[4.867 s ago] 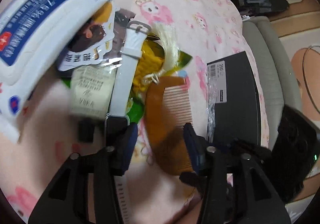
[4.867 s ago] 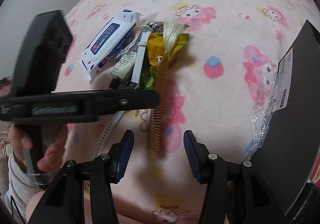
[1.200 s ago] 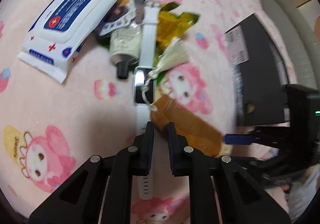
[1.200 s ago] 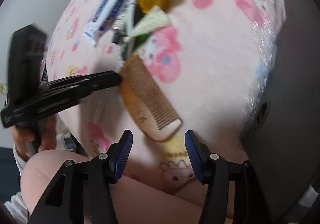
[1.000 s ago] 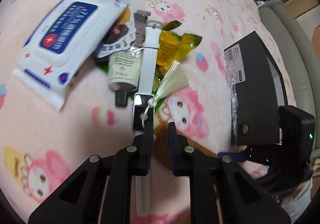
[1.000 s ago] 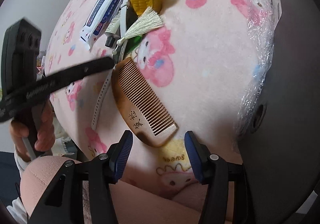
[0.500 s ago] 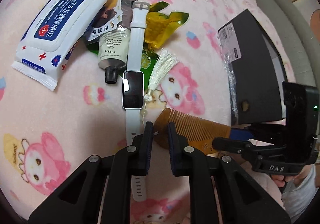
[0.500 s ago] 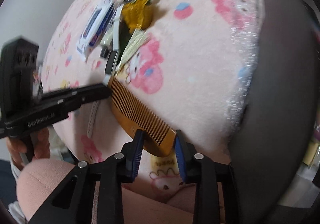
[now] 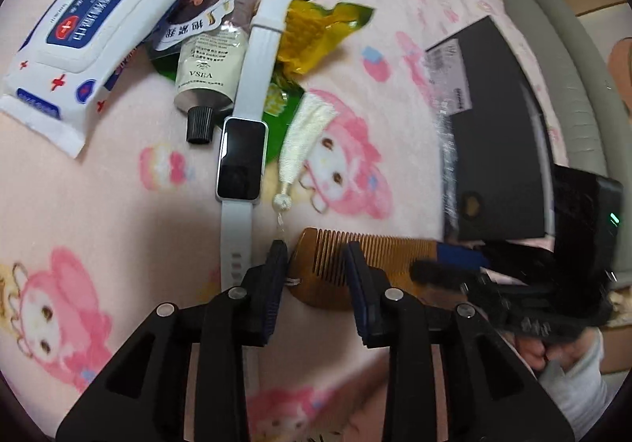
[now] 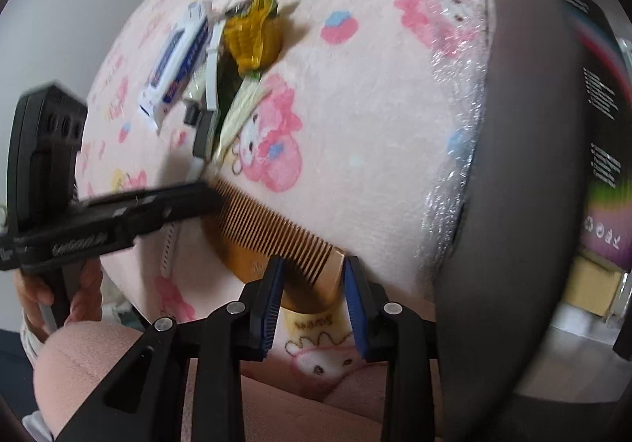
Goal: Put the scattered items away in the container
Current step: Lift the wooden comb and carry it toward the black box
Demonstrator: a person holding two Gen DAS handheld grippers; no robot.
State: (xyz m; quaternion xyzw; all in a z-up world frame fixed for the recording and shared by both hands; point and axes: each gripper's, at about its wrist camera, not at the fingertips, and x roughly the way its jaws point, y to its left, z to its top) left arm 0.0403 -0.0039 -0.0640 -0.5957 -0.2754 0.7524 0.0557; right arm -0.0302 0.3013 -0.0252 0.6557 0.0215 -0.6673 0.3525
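At the far left of your left-wrist view lies the wipes pack (image 9: 93,31) on the pink blanket (image 9: 98,213), with the cream tube (image 9: 207,74) just beside it and the white smartwatch (image 9: 245,134) lying lengthwise next to the tube. The yellow wrapper (image 9: 312,35) and the cream tassel (image 9: 306,138) sit just right of the watch. Your left gripper (image 9: 316,264) is released, its jaws standing apart around the rounded end of the wooden comb (image 9: 355,264). Farther right, your right gripper (image 10: 312,284) is clenched on the comb's square end. The black box (image 9: 497,134) sits at the right, near the comb.
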